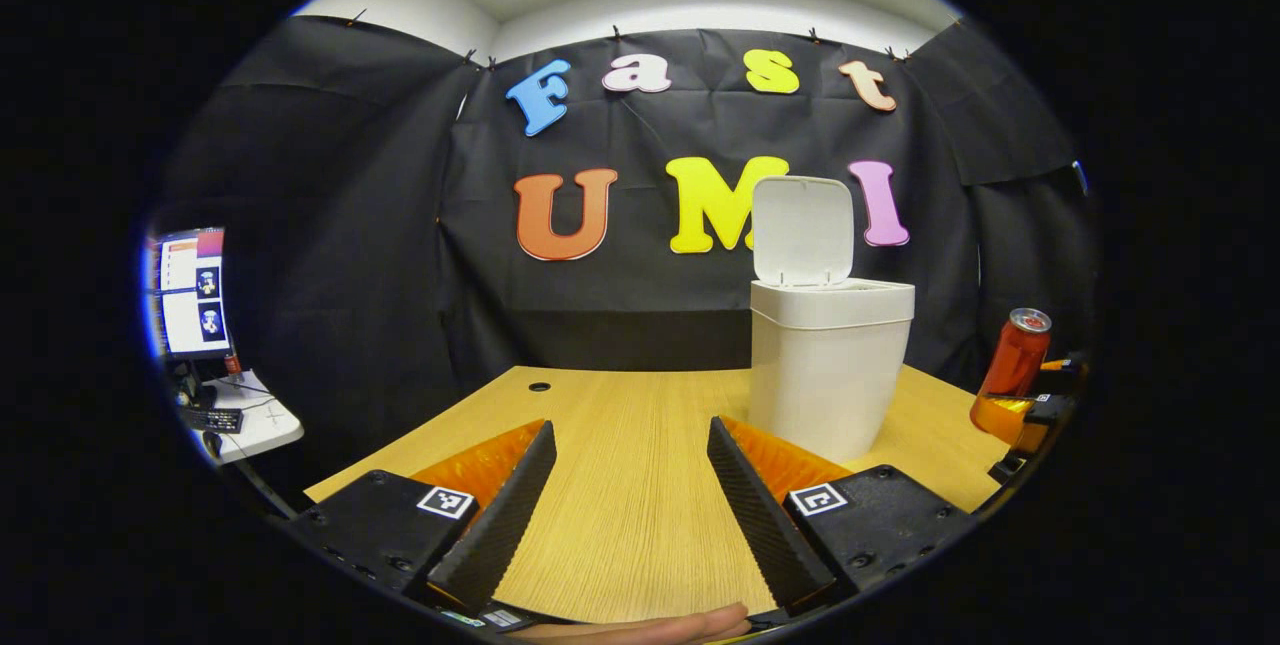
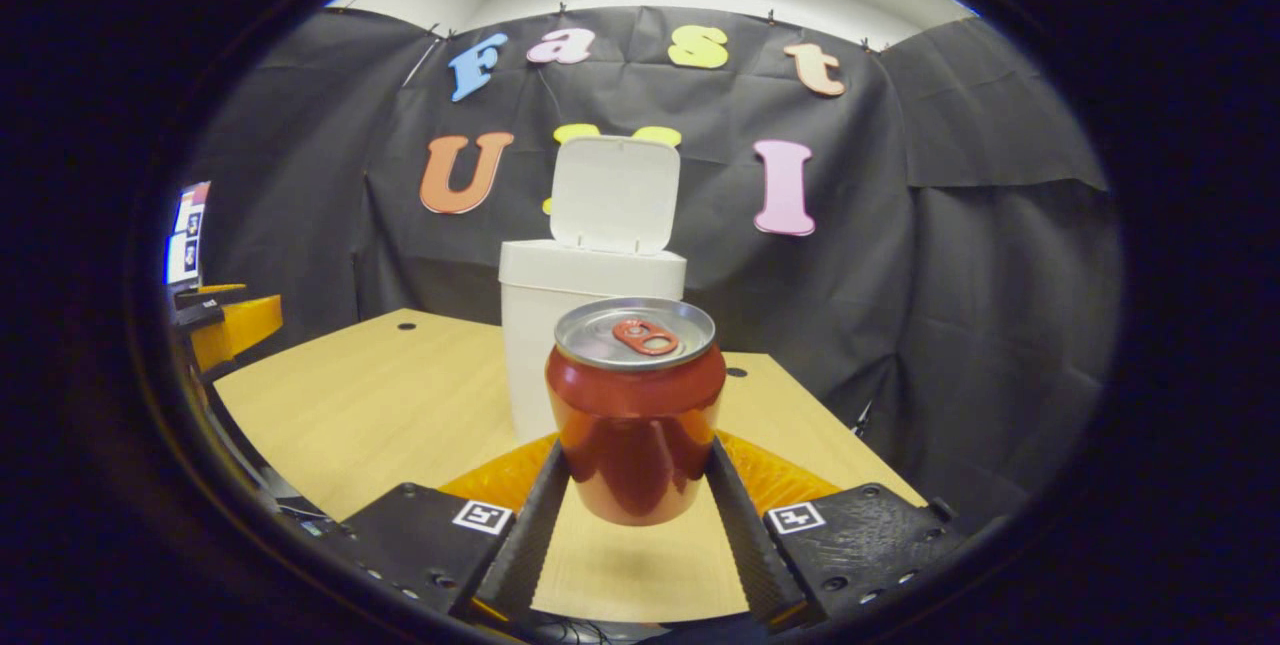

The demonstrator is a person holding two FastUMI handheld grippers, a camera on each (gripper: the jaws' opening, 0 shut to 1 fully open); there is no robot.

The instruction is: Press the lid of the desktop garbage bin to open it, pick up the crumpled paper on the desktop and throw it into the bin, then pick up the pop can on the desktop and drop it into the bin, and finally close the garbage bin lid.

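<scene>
Your counter (image 1: 620, 485) is a pale wood slab with two small round holes near its far edge, which runs just short of the black cloth wall; bare wood stretches wide to the left of the garbage bin (image 1: 828, 375). The bin stands upright toward the far right part of the counter, its lid (image 1: 802, 230) swung up and back so the mouth is open. In the right gripper view the bin sits straight ahead behind the pop can (image 2: 636, 410), with open counter on both sides of it. Your right tongs (image 2: 636, 485) pinch the can upright, both fingers pressed on its lower sides, and its base hangs above the wood with a shadow beneath. In the left gripper view that can shows at the far right edge, beside the bin and apart from it. Your left tongs (image 1: 630, 470) are spread wide over bare counter, holding nothing.
</scene>
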